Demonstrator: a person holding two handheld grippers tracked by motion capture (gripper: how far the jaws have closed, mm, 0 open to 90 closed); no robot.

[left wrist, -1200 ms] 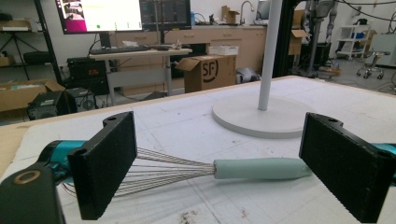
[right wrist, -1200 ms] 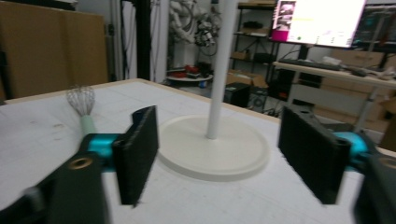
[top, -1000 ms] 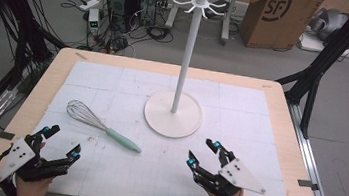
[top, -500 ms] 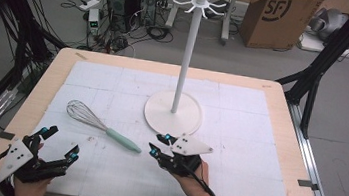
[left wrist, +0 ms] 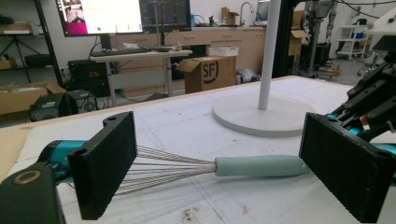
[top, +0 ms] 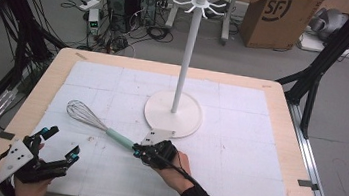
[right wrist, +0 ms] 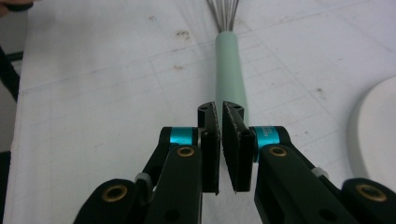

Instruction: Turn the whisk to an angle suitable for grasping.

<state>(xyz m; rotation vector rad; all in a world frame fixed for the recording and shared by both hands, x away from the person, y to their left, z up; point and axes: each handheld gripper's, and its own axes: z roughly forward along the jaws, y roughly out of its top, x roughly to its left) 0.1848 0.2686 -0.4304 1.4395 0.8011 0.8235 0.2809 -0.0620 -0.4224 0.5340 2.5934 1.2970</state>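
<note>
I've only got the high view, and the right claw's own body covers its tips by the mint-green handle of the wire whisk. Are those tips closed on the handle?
Observer: In the right gripper view the right claw has just been closing. Its pads nearly meet with nothing seen between them, and the mint-green whisk handle starts just beyond the tips.
Operator: And where is the left claw aimed?
Observer: In the left gripper view the left claw stands wide open. The whisk's wire loops and handle lie beyond it, framed between the pads and untouched.
</note>
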